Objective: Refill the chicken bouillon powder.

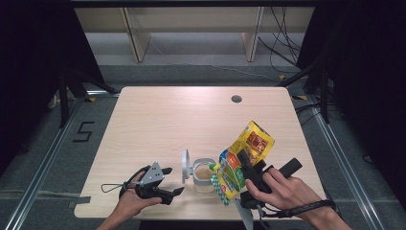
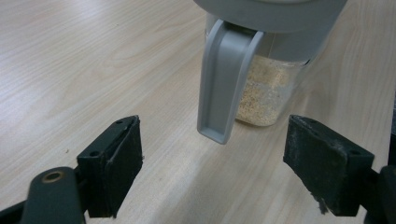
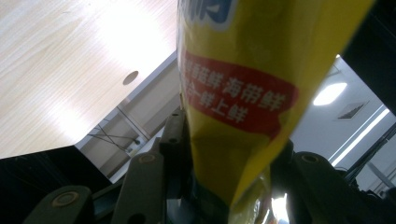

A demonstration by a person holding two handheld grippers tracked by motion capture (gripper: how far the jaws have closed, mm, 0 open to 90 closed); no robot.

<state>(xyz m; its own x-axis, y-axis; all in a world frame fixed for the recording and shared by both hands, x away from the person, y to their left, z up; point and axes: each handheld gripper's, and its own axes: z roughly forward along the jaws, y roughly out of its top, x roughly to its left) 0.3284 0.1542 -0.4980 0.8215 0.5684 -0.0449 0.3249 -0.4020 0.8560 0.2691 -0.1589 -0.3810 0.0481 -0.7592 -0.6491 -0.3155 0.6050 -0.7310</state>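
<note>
Currently the right hand-held gripper (image 1: 245,168) is clamping its jaws on a yellow snack bag (image 1: 243,154), which is rising tilted out of them, its lower end hanging just beside the rim of a clear jar (image 1: 204,175); the jar, partly filled with pale grains, is standing on the worktop (image 1: 163,120) between both tools, its grey lid (image 1: 185,166) flipped open toward the left hand-held gripper (image 1: 173,180); that one is resting near the jar, jaws standing apart around nothing, the lid's grey latch (image 2: 224,84) hanging just ahead of them.

Left gripper (image 1: 173,181) gapes low; right gripper (image 1: 246,165) clamped, tilted upward
</note>
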